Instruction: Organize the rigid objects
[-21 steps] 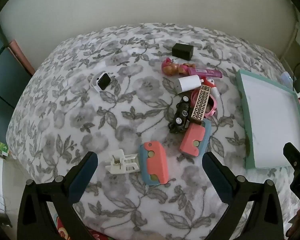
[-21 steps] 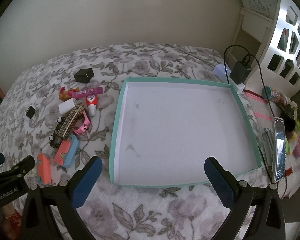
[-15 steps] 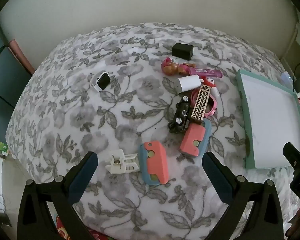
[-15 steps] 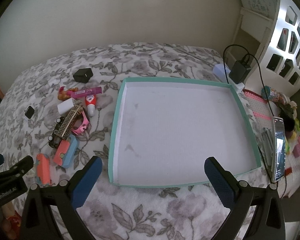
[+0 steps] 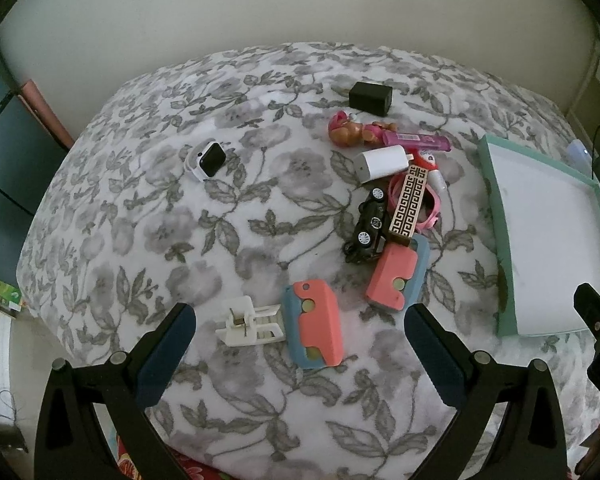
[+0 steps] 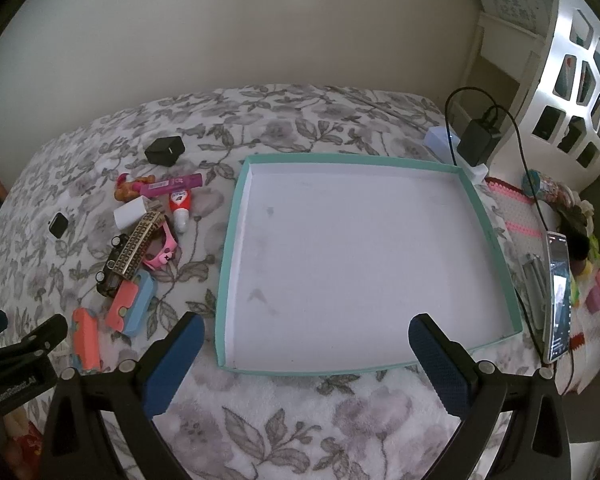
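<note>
Both my grippers hang spread wide, holding nothing. Left gripper point(image 5: 300, 344) over the white plastic clip point(image 5: 249, 321) and coral-and-blue plastic case point(image 5: 314, 325), touching side by side on the floral bedspread point(image 5: 148, 216). Right gripper point(image 6: 306, 350) over the bare teal-rimmed white tray point(image 6: 236, 216); toy pile left of it.

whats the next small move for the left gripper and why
Probably lower the open left gripper onto the nearest coral-and-blue block, which lies between its fingers. Nothing is held yet, and the teal tray is empty.
</note>
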`<state>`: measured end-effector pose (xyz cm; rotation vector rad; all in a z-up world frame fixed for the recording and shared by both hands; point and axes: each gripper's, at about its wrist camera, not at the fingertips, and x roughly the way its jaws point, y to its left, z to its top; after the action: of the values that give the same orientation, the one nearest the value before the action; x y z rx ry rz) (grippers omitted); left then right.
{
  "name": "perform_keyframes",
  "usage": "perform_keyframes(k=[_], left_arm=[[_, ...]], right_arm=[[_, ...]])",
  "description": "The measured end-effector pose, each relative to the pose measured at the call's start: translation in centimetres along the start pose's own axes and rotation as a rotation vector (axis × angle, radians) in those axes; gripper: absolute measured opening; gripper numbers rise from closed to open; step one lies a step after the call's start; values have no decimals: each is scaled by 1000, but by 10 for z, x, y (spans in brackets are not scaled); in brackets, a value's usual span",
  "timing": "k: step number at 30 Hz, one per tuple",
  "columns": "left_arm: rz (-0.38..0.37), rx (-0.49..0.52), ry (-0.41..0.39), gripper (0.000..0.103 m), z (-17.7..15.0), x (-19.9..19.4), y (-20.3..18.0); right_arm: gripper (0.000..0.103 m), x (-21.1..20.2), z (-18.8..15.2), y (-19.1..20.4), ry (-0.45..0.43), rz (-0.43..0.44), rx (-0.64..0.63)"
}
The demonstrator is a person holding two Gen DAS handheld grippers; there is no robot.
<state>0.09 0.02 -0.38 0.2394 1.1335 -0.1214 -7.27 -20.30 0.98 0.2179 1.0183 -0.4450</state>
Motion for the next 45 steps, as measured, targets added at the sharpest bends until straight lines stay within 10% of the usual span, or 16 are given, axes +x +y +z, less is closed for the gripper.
perform_keyframes(k=[34,45], left_arm=[[-25,-22,79,103,-1,3,3],[163,-122,38,103,8,15,58]], right_arm=[[103,-1,0,2,-2,5,-3],[103,6,5,52,5,146,-77]])
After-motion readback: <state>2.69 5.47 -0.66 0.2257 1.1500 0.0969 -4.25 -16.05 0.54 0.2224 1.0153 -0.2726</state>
